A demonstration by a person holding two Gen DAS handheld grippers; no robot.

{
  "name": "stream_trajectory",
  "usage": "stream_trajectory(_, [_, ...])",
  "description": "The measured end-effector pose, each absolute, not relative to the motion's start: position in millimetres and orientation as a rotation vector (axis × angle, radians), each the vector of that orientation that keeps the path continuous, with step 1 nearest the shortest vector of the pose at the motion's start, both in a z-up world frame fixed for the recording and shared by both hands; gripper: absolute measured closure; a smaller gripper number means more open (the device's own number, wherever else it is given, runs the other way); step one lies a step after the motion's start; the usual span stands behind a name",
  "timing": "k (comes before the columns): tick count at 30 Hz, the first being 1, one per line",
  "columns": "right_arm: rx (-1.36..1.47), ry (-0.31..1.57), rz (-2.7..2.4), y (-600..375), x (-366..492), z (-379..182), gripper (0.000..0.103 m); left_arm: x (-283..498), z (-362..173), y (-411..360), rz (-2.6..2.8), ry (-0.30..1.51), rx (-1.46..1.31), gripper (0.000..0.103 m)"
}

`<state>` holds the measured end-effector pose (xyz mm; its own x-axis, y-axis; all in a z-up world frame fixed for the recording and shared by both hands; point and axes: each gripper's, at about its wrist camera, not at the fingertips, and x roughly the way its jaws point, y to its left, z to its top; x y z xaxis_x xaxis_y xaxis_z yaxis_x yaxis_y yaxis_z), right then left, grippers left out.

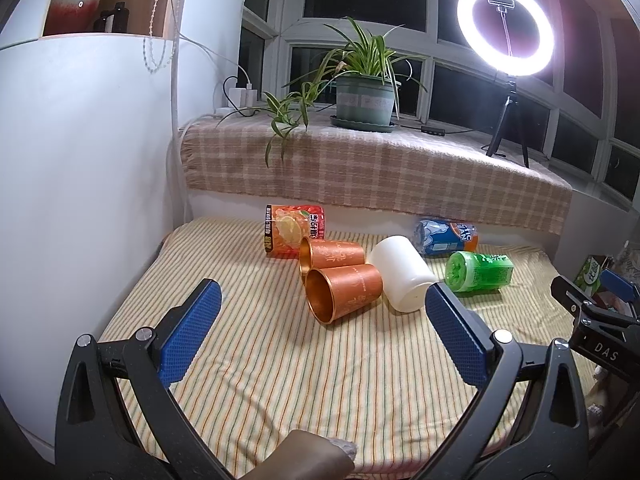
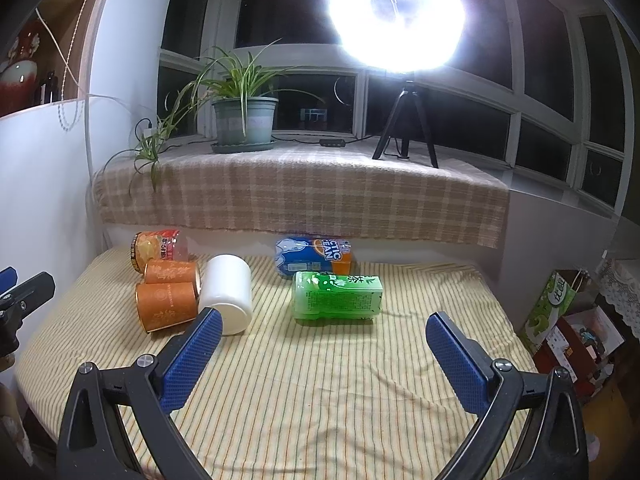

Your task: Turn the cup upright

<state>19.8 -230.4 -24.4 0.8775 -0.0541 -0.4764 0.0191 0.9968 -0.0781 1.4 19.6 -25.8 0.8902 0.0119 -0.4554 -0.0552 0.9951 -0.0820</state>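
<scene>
Striped cloth (image 1: pixel 260 360): toppled copper cup (image 1: pixel 344 292), seemingly empty.

Both fisheye views look low across the striped bed (image 1: pixel 256 360) toward the window ledge (image 1: pixel 380 160). The left view sits nearer the orange cups (image 1: pixel 344 292); the right faces the green bottle (image 2: pixel 338 296). Both share the white cup (image 1: pixel 402 274) and ring light (image 1: pixel 506 28).

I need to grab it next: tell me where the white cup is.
The white cup lies on its side mid-table, between the near orange cup to its left and the green bottle to its right; the right wrist view shows it touching the orange cups.
</scene>
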Motion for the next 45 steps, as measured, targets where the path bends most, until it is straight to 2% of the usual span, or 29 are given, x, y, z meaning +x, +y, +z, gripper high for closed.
stream_trajectory(12, [-0.062,0.579,0.072,-216.3,58.7,-34.3,0.000,-0.3,-28.7,38.4,0.078,0.508,-0.105,0.000])
stream_trajectory(24, [-0.151,0.687,0.313,-172.3,139.5,-35.0,0.001,-17.6,-33.1,76.9,0.154,0.525,-0.114,0.000])
stream_trajectory(39, [-0.516,0.956,0.705,-75.8,243.5,-70.4,0.016,-50.5,-37.7,122.6,0.292,0.536,-0.114,0.000])
stream_trajectory(45, [-0.644,1.013,0.759,-47.0,266.8,-89.2,0.018,-63.3,-40.5,137.9,0.356,0.553,-0.118,0.000])
